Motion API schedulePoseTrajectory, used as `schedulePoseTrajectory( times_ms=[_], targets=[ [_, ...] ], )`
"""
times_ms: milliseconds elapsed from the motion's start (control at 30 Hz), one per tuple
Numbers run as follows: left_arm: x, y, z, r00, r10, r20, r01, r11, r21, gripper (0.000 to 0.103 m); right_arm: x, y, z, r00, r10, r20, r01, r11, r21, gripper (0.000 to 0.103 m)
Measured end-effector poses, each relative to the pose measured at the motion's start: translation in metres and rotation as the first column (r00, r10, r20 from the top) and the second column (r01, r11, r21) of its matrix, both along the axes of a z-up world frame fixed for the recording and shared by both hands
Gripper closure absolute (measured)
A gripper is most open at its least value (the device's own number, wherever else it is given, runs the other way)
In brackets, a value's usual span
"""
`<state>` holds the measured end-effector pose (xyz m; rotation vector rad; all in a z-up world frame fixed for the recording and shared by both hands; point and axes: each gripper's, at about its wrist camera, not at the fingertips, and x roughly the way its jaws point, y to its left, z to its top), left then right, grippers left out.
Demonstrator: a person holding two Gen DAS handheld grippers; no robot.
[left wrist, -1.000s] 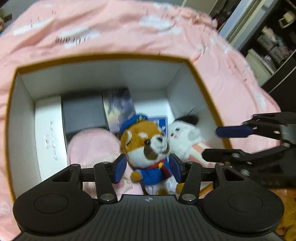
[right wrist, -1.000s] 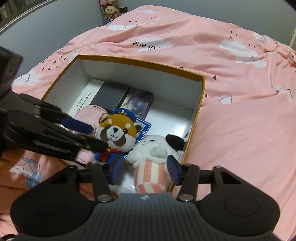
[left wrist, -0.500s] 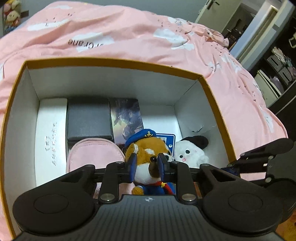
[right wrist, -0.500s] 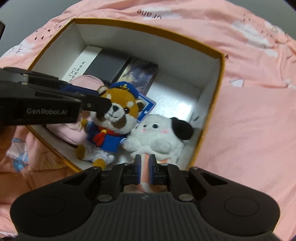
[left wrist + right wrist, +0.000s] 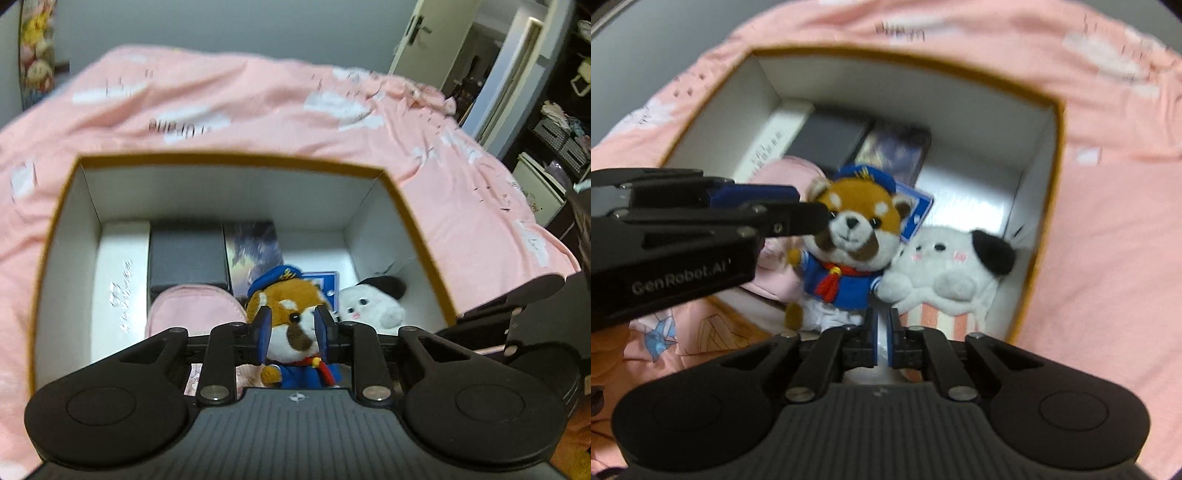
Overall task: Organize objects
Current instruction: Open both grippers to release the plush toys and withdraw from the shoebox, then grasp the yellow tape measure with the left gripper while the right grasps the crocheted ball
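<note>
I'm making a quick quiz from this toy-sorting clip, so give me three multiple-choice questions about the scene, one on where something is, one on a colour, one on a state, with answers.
1. Where does the white plush toy with a black ear sit?
A. On the pink bedcover outside the box
B. Inside the white cardboard box with an orange rim, beside the red-panda plush
C. On top of the dark grey box

2. What colour is the cap of the orange and white red-panda plush in a sailor suit?
A. Blue
B. Green
C. Yellow

3. What is the left gripper doing?
A. Hanging open above the bedcover
B. Shut on the pink pouch
C. Shut on the red-panda plush's head

Answers: 1 B, both plush toys lean together inside the white cardboard box. 2 A, the cap is blue with a gold badge. 3 C, its blue pads press both sides of the head.
</note>
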<state>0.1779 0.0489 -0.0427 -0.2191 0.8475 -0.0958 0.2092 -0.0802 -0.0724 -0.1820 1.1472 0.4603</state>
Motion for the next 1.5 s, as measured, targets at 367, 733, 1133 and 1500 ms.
schedulePoseTrajectory(
  times_ms=[367,733,1133,1500],
  targets=[
    [-0.071,-0.02,0.032,0.997,-0.072,0.035,0.072,0.997,0.013,0.074,-0.082,-0.034,0.045,0.955,-0.129,0.267,0.1,0.988,0.119,0.073],
    [-0.103,-0.042,-0.015,0.979,-0.149,-0.141,0.154,0.988,0.028,0.074,-0.137,-0.044,-0.013,0.955,-0.251,0.159,0.233,0.965,0.122,0.068],
    [-0.114,-0.038,-0.049,0.955,-0.196,-0.223,0.197,0.98,-0.02,0.063,-0.158,-0.049,-0.051,0.958,-0.282,0.061,0.278,0.958,0.063,0.068],
    [-0.102,-0.069,-0.065,0.919,-0.29,-0.268,0.315,0.948,0.053,0.042,-0.153,-0.055,-0.079,0.963,-0.262,-0.063,0.267,0.96,0.086,0.059]
  ],
)
